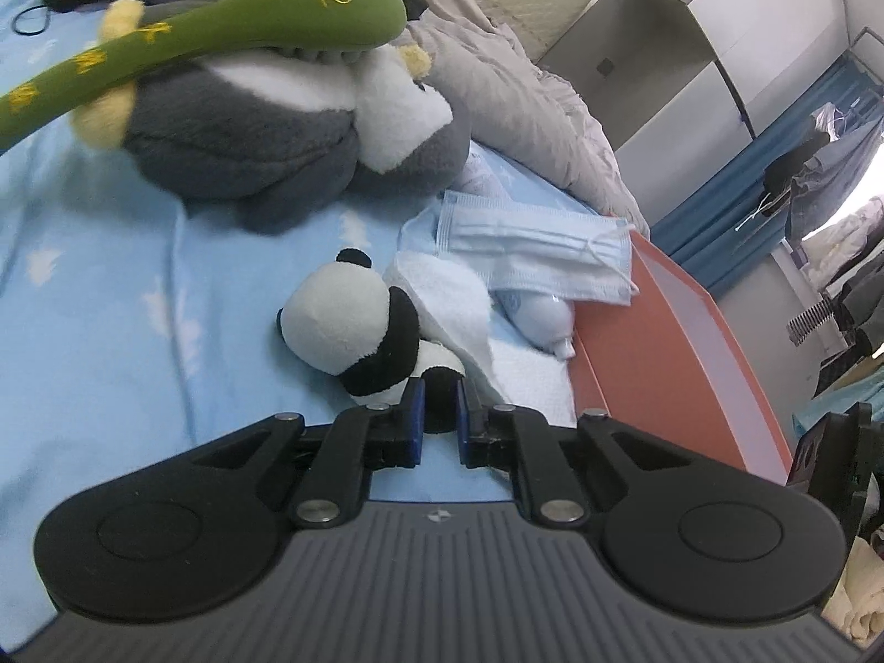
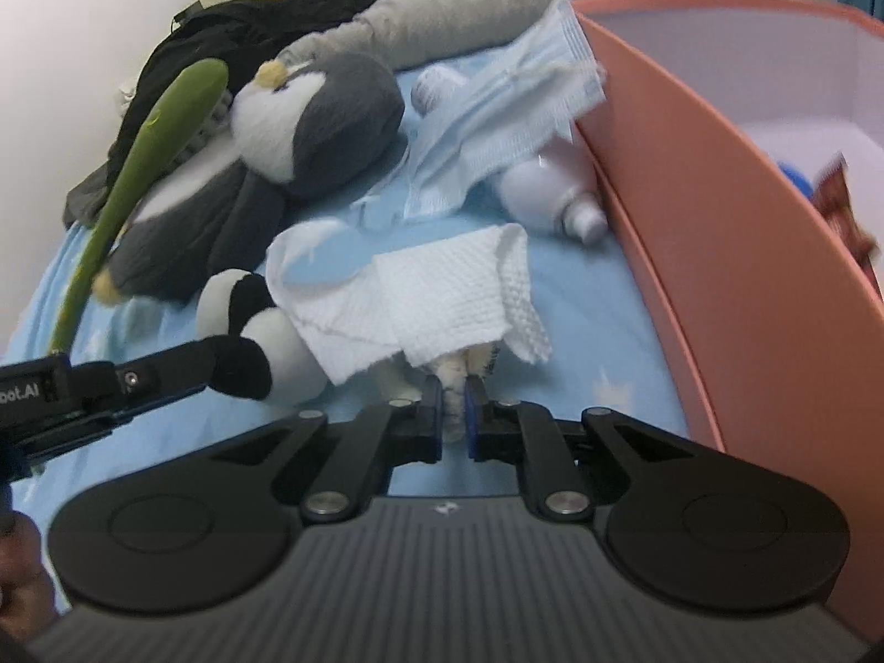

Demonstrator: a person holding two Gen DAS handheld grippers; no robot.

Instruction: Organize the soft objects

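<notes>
Left tool [image 1: 440,406]: nearly closed, pinching the black foot of a panda plush [image 1: 353,331], black-and-white, lying on the bed [image 1: 110,304] with its head up-left of the tips. Right tool [image 2: 454,400]: nearly closed on a cream fuzzy item [image 2: 454,381], its shape hidden under a white towel [image 2: 442,298] just ahead.

A small panda plush [image 1: 353,326] lies on its side on the light blue sheet [image 1: 110,304], its black foot clamped between blue gripper pads. Draped over its far side is a white paper towel [image 2: 442,298], crumpled and folded. Beyond the panda sprawls a grey and white penguin plush [image 1: 265,127] with yellow feet, and a long green plush stem [image 1: 221,22] lies across it. A pale blue face mask [image 1: 530,254] rests right of the panda.
</notes>
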